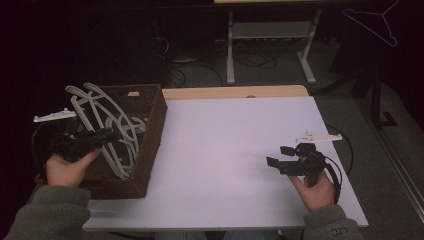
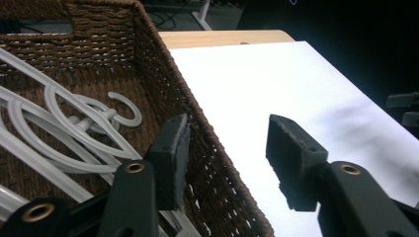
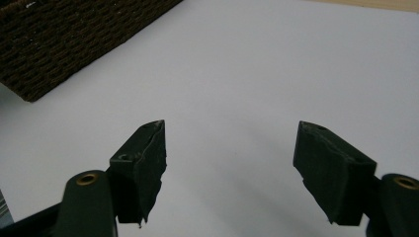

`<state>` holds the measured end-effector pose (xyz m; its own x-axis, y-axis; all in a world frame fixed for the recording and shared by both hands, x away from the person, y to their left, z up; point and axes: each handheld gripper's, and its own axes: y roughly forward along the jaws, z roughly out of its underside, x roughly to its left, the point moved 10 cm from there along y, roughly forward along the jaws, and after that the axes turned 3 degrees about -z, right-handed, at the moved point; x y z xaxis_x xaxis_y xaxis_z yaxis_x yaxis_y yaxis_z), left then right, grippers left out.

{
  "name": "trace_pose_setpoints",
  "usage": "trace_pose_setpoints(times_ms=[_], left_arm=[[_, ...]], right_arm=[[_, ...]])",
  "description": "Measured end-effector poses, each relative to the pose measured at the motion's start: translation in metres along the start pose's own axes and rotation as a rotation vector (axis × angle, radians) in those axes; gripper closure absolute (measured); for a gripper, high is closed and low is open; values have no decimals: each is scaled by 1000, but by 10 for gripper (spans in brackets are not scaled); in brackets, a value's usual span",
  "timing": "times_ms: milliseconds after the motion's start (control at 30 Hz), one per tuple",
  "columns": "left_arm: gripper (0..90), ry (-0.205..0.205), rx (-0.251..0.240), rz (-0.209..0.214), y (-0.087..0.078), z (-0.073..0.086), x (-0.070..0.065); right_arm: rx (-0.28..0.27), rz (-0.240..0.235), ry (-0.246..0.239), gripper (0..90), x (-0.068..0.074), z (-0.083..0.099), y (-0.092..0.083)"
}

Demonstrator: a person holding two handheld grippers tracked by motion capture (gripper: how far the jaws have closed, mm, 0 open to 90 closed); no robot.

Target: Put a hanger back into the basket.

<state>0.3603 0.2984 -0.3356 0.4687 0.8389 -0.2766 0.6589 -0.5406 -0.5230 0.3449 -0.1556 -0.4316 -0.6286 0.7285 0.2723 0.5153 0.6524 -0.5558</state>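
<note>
Count: 1 woven basket at the worktop's left edge. 1 worktop, white sheet over wood. Pale plastic hangers in the basket: tangled pile, several, exact number can't be told. 1 wire hanger hanging top right. 2 hand-held grippers: left gripper, right gripper, 2 black jaws each.

high view overhead, tongs cameras close, sharing basket and table

Grey-green sleeves, black two-jaw left tool and right tool with brass screws, black cables
</note>
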Motion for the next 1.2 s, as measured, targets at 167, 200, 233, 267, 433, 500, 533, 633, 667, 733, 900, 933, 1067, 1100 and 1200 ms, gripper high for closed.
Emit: trace_pose_setpoints(times_ms=[167,200,233,267,433,500,533,633,667,733,900,933,1067,1100,1200], left_arm=[[480,28,-12,3,2,7,-11],[474,30,-13,6,3,8,-14],[470,37,-10,11,4,10,-16],[467,41,-11,14,5,11,-18],[451,51,-13,31,7,16,-28],[445,57,-15,38,8,17,-31],[440,62,-16,36,8,18,-33],[425,72,-25,35,8,20,-38],[424,72,-28,42,8,21,-40],[419,83,-31,46,9,23,-43],[394,91,-34,56,12,28,-51],[392,91,-37,58,12,28,-52],[377,94,-35,62,14,33,-56],[369,97,-38,61,15,33,-57],[364,103,-33,68,15,36,-60]], right_arm=[[0,3,-5,275,1,1,0],[1,3,-7,275,1,1,0],[3,1,-5,275,1,1,0],[2,2,-6,274,1,1,0],[1,1,-3,273,2,1,-1],[-3,0,-10,271,2,1,-2],[-3,0,-10,270,3,1,-2],[0,1,-11,269,3,2,-2],[-1,1,-13,268,3,2,-2],[0,-1,-12,266,3,2,-2],[3,1,-10,261,4,4,-2],[4,2,-12,260,4,4,-2],[3,1,-13,257,3,4,-2],[3,1,-13,257,3,4,-2],[3,0,-13,256,4,4,-2]])
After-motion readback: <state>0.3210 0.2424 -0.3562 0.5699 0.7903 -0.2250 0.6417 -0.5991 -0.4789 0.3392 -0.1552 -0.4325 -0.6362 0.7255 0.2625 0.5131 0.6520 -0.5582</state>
